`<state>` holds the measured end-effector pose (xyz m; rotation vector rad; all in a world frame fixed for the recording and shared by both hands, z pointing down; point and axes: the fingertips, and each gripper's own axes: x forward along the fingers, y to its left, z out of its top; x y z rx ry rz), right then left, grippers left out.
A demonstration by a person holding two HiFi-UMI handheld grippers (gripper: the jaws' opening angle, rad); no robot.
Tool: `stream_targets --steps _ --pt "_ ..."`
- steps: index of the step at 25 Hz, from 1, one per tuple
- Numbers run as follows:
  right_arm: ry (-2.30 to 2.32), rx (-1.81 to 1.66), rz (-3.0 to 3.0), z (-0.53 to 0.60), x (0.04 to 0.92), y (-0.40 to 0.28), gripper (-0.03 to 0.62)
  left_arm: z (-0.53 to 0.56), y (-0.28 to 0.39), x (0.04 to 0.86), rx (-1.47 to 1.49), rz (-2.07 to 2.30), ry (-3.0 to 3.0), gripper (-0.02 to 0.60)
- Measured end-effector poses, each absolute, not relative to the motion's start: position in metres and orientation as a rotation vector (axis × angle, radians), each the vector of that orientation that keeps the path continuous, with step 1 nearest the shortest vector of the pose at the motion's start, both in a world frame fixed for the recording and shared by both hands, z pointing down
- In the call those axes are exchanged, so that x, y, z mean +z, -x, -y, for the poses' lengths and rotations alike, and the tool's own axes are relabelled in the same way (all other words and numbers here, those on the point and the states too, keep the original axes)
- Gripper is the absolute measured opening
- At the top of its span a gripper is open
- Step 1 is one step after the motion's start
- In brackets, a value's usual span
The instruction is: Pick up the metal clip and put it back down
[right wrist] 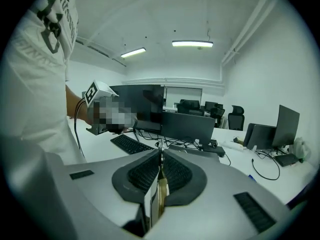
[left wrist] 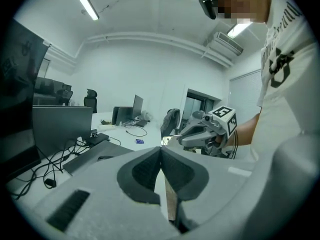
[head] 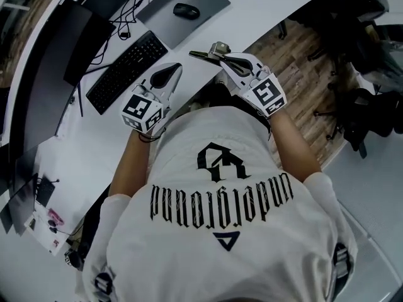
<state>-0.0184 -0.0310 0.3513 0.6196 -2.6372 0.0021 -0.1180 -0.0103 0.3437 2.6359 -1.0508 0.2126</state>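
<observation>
right gripper (head: 220, 55) fingers clenched on clip (head: 200, 55), held over the table (head: 264, 8) edge. left gripper (head: 175, 68) fingers closed, empty. clip judged light, stiff, slippery; best gripped on its flat handle.

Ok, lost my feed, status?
Left claw shut, empty. Right claw shut on metal clip, held near desk edge. Keyboard and mouse well clear.

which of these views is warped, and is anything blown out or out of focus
Head view: sharp and evenly lit, but the desk edge bows from the wide lens. Left gripper view: black round border, the ceiling light blows out, and the mosaic block at top is added masking. Right gripper view: same round border; the clip between the shut jaws looks soft, being so close.
</observation>
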Motion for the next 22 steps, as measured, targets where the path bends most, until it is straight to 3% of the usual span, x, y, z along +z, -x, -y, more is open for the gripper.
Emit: stream_targets --steps 22 --pt "-0.690 -0.064 2.660 0.002 0.314 -0.022 0.031 -0.018 0.090 0.329 0.199 1.064 -2.626 0.015"
